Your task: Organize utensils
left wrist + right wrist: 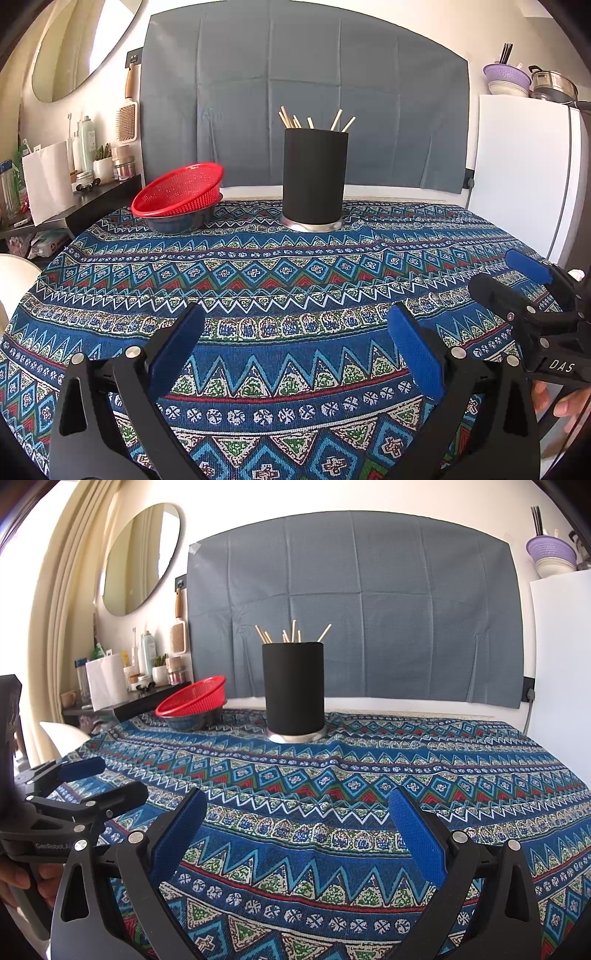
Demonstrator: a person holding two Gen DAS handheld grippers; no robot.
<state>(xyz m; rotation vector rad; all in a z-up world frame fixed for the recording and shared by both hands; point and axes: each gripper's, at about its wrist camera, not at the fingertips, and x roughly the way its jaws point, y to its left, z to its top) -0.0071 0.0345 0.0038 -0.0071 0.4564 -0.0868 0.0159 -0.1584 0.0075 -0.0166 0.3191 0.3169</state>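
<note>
A black cylindrical holder (314, 176) (293, 688) stands upright on a metal base at the far middle of the table, with several wooden chopsticks (312, 120) (291, 633) sticking out of its top. My left gripper (295, 332) is open over the patterned cloth near the front, nothing between its blue pads. My right gripper (297, 812) is open too, also empty. In the left wrist view the right gripper (517, 280) shows at the right edge; in the right wrist view the left gripper (99, 779) shows at the left edge.
A red mesh basket (179, 190) (192, 698) sits tilted in a dark bowl (181, 221) at the far left of the table (295, 258). A cluttered shelf (55, 177) lies to the left, a white fridge (524, 173) to the right.
</note>
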